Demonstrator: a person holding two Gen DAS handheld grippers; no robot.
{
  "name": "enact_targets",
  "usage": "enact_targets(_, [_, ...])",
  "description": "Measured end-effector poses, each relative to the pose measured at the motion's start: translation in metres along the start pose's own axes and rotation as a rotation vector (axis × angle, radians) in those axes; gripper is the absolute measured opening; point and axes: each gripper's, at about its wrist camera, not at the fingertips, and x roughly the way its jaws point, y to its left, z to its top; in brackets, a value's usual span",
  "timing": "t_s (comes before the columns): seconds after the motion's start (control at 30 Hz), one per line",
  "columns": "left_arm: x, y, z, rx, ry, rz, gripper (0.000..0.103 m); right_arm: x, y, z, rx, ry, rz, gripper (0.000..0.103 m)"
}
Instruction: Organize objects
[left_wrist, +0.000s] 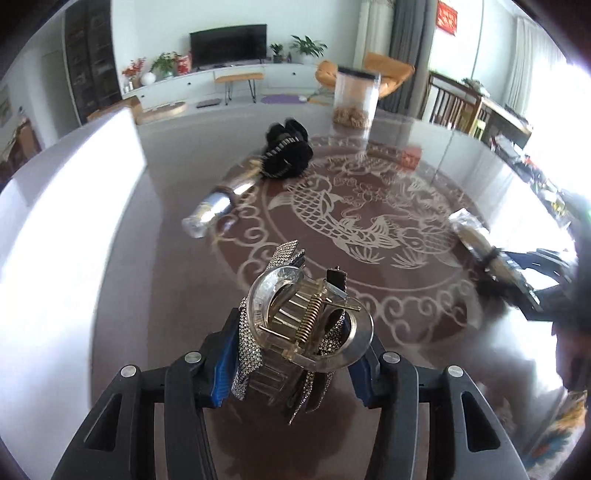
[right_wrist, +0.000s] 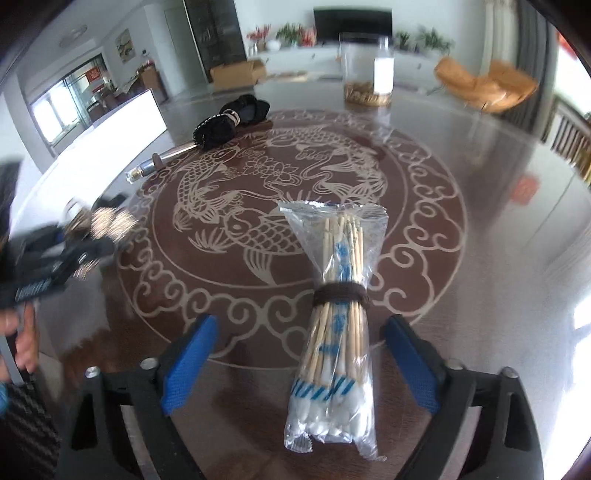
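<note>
Your left gripper: hair claw clip between pads, above table. Your right gripper: cotton swab pack lying on table between spread fingers, untouched. Beyond: bottle left, hair scrunchie behind it, jar farthest back.

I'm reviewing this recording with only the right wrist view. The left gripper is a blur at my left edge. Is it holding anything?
Observer: Yes. In the left wrist view the left gripper is shut on a clear hair claw clip trimmed with rhinestone ribbon.
Reviewer: Do both sides of the gripper touch it?
Observer: They appear to. One blue pad presses the ribbon, and the other blue pad meets the clip's clear curved arm.
</note>
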Motion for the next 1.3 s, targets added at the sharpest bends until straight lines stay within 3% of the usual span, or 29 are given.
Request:
enact_targets(0.03, [-0.013,0.004,-0.002,-0.014,-0.011,-0.004,0.051,0.000,-0.001,0.005,0.001,0.022,-0.014,0.045])
enact_targets(0.07, [-0.022,0.009,-0.004,-0.024,-0.018,-0.007,0.051,0.002,-0.004,0.012,0.004,0.052,-0.040,0.029])
enact_targets(0.17, [-0.056,0.029,-0.002,-0.074,-0.048,-0.020,0.051,0.003,-0.009,0.023,0.065,0.101,-0.025,0.029])
enact_targets(0.3, [-0.107,0.083,-0.002,-0.131,-0.092,0.033,0.051,-0.017,0.018,0.037,0.083,0.056,0.075,0.029])
enact_targets(0.4, [-0.133,0.134,-0.003,-0.182,-0.099,0.118,0.051,-0.034,0.075,0.063,0.078,0.002,0.224,0.029])
enact_targets(0.57, [-0.164,0.233,-0.017,-0.305,-0.061,0.283,0.051,-0.058,0.226,0.107,-0.057,-0.055,0.500,0.029])
enact_targets(0.63, [-0.167,0.269,-0.029,-0.358,-0.023,0.341,0.051,-0.059,0.281,0.114,-0.122,-0.045,0.573,0.029])
enact_targets(0.8, [-0.159,0.311,-0.063,-0.413,0.058,0.393,0.051,-0.033,0.399,0.110,-0.291,0.029,0.598,0.029])
enact_targets(0.9, [-0.153,0.322,-0.081,-0.453,0.079,0.383,0.051,-0.010,0.435,0.098,-0.337,0.087,0.577,0.029])
enact_targets(0.97, [-0.148,0.325,-0.088,-0.467,0.098,0.383,0.053,0.003,0.449,0.093,-0.357,0.116,0.560,0.032])
enact_targets(1.0, [-0.147,0.325,-0.089,-0.468,0.103,0.386,0.061,0.010,0.456,0.091,-0.365,0.131,0.546,0.037])
enact_targets(1.03, [-0.146,0.324,-0.091,-0.466,0.107,0.394,0.072,0.013,0.457,0.088,-0.372,0.143,0.536,0.052])
enact_targets(1.07, [-0.148,0.321,-0.091,-0.461,0.100,0.417,0.074,0.015,0.460,0.087,-0.376,0.148,0.532,0.062])
enact_targets(1.1, [-0.148,0.314,-0.089,-0.457,0.093,0.429,0.078,0.013,0.458,0.087,-0.378,0.140,0.533,0.063])
enact_targets(1.2, [-0.161,0.303,-0.087,-0.453,0.048,0.440,0.083,-0.004,0.444,0.085,-0.396,0.083,0.525,0.064])
enact_targets(1.3, [-0.171,0.278,-0.079,-0.430,0.005,0.431,0.083,-0.032,0.410,0.082,-0.405,-0.033,0.473,0.086])
